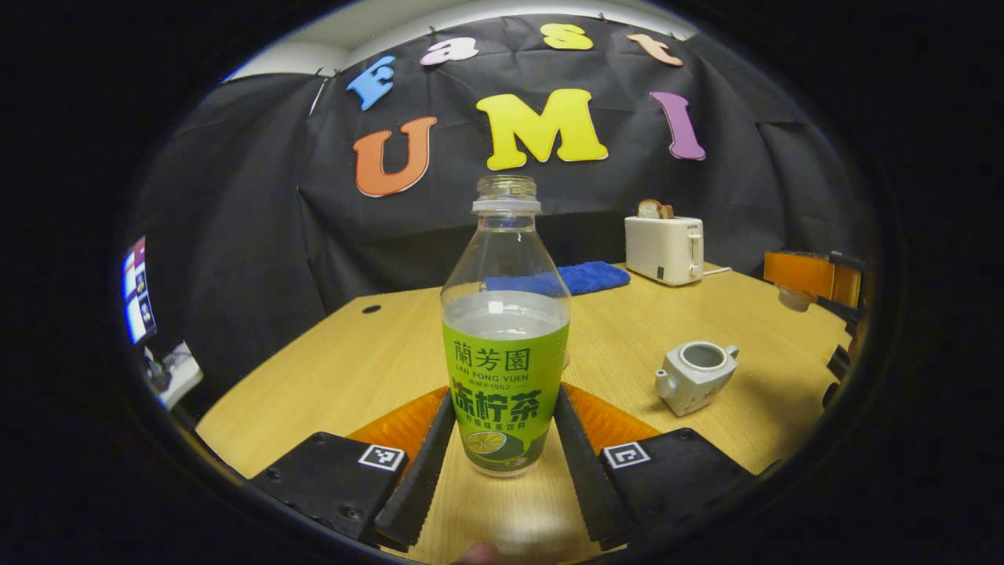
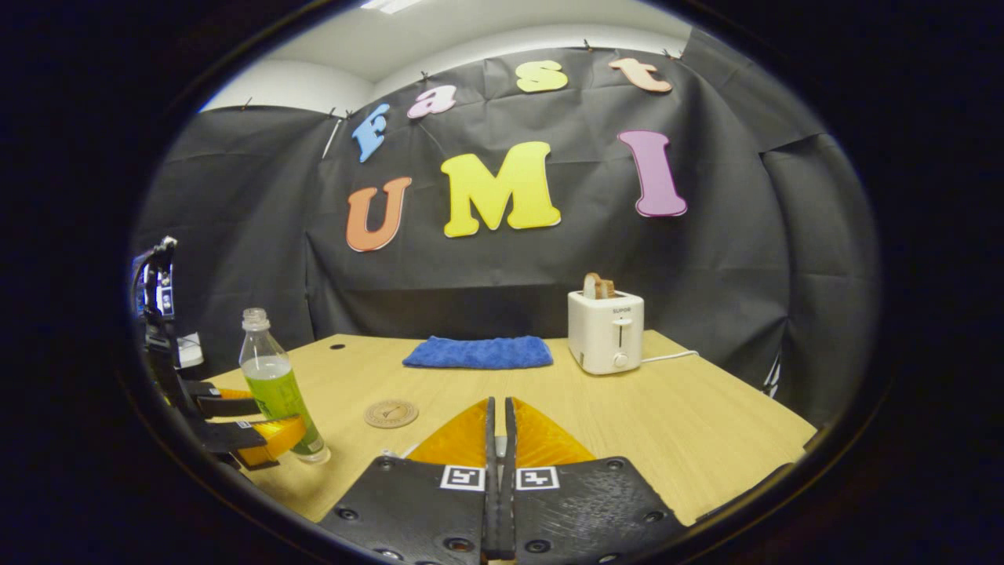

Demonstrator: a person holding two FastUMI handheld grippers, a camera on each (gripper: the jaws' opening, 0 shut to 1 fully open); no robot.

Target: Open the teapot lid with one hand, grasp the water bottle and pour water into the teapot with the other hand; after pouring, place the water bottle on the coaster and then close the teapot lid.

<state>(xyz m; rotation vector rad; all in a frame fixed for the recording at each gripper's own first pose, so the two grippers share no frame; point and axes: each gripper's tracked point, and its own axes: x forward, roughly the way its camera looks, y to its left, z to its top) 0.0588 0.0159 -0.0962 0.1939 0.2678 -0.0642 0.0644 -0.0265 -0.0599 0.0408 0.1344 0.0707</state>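
Left hand-held gripper (image 1: 502, 451) is set open astride the upright clear plastic water bottle with green label (image 1: 506, 345), fingers flanking, contact unclear. Toward the wooden counter's (image 1: 376, 353) right edge the lidless white ceramic teapot (image 1: 694, 377) is seen. Right hand-held gripper (image 2: 500, 439) is clenched; whether anything is held cannot be told.

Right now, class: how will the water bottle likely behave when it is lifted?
The water bottle is tall and narrow, so probably tippy. It is uncapped and about two-thirds full, so tilting could spill. Its thin clear wall may flex between the left gripper fingers.
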